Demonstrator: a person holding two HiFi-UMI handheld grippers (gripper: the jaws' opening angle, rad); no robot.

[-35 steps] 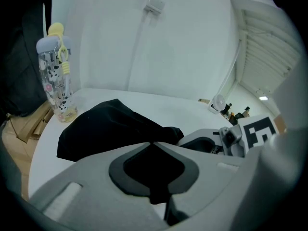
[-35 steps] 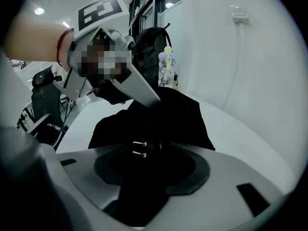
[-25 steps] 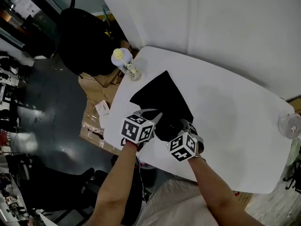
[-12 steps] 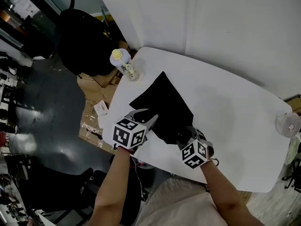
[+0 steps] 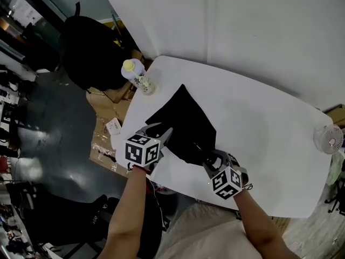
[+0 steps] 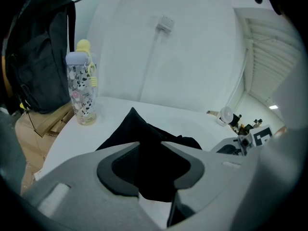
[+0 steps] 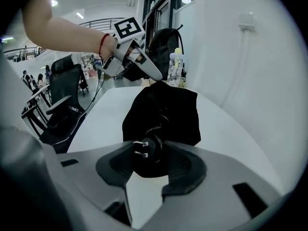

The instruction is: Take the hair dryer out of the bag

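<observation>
Black cloth bag (image 5: 186,124) lies on the white surface (image 5: 264,128), its near edge by the hair dryer (image 7: 153,161) that the right hand-held gripper (image 7: 149,167) clamps beside the two-pin plug (image 7: 141,149), the left hand-held gripper (image 6: 156,152) has jaws apart, and the bottle (image 6: 81,88) print is unreadable.

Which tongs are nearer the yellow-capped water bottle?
Left. The left tongs hang at the edge of the black bag, on the side of the bottle; the right tongs, shut on the plug, sit beyond the bag.
</observation>
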